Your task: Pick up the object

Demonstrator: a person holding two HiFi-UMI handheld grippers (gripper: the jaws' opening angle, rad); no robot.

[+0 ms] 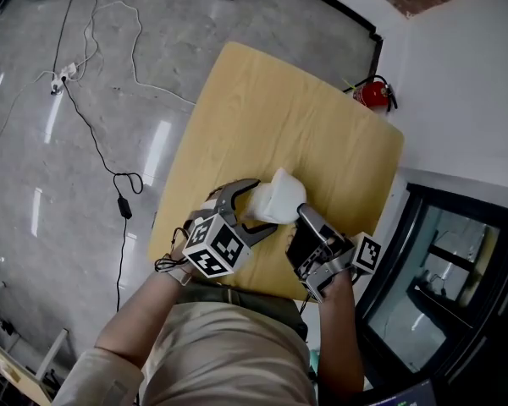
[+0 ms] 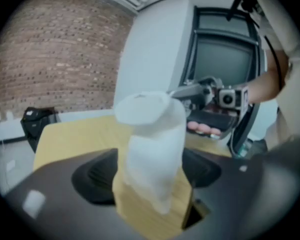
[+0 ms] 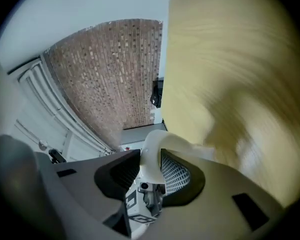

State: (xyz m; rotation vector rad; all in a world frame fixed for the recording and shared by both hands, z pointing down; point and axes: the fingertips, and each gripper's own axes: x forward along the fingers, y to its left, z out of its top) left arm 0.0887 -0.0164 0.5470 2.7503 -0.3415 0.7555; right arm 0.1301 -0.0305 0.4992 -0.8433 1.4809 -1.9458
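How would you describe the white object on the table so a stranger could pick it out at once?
Find the light wooden table on the grey floor. Near its close edge, a crumpled white object sits inside the open left tongs, its rim pinched by the right tongs. It is the only item on the tabletop.

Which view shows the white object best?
The left gripper view: the white object stands whole and near, between the left gripper's parted jaws. The head view shows it small, beside the right gripper. The right gripper view shows only its white edge, pinched in those jaws.
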